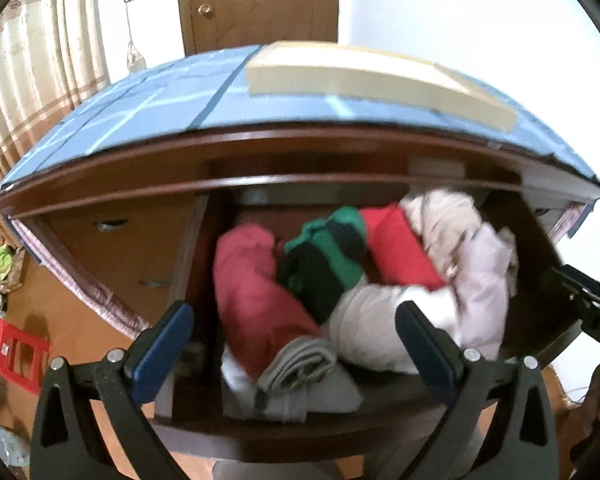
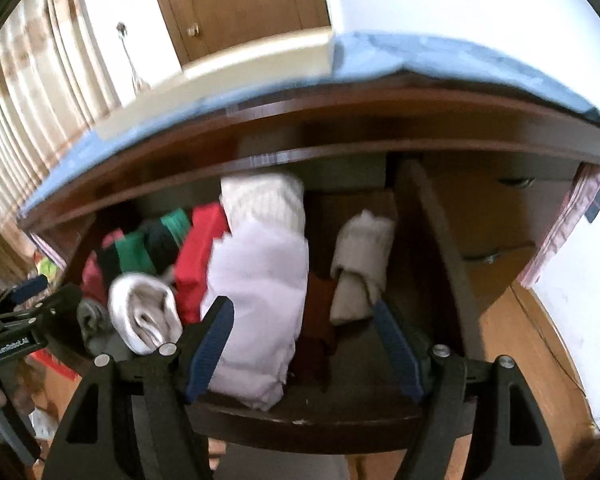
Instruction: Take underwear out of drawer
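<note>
I see the open drawer (image 1: 300, 436) packed with rolled underwear (image 1: 256, 300): red, green-and-black, white and pale pink bundles. My left gripper (image 1: 296, 340) and right gripper (image 2: 304, 340) hover above its near edge, tilted downward, both spread wide and holding nothing.

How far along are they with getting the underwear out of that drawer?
Done: the drawer stands pulled open, rolled clothes showing.
In hand: nothing. The left gripper and the right gripper hang open above the pale lilac bundle and the red roll.
Left: grip a piece and lift it out.
</note>
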`<action>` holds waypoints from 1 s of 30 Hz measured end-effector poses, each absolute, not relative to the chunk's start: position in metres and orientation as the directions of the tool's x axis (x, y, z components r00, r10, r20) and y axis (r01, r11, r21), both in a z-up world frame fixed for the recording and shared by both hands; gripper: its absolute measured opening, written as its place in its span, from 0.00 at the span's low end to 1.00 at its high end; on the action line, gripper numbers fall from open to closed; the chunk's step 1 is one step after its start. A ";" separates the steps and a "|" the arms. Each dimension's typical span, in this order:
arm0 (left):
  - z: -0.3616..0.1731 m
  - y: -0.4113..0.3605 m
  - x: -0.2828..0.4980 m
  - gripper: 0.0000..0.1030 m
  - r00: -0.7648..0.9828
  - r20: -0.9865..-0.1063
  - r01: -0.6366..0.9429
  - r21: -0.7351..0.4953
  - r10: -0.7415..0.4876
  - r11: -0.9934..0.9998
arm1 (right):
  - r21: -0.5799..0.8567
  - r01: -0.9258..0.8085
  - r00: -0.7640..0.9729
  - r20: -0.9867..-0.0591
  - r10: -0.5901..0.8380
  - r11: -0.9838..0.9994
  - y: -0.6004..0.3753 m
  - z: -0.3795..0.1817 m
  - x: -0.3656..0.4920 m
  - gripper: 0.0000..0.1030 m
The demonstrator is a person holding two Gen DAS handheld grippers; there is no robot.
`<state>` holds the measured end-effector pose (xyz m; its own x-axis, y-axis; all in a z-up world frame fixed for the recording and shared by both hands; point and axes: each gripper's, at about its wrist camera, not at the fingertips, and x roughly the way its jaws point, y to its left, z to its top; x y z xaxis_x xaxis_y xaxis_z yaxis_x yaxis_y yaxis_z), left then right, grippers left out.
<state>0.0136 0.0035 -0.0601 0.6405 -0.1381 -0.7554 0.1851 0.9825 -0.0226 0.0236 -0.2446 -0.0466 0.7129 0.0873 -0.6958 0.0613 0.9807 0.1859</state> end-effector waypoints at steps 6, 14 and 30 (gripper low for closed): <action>-0.037 -0.006 0.013 0.99 0.699 -0.699 0.197 -0.012 -0.149 0.980 | 0.180 0.069 0.826 -0.561 0.045 0.981 -0.246 -0.010 0.011 0.73; -0.010 -0.011 0.020 0.99 0.756 -0.643 0.171 0.012 -0.123 0.985 | 0.213 0.073 0.884 -0.465 0.036 0.974 -0.241 0.019 0.008 0.74; 0.038 -0.015 0.032 1.00 0.851 -0.523 0.095 0.058 -0.050 0.994 | 0.211 0.069 0.970 -0.243 -0.016 0.975 -0.214 0.085 -0.003 0.84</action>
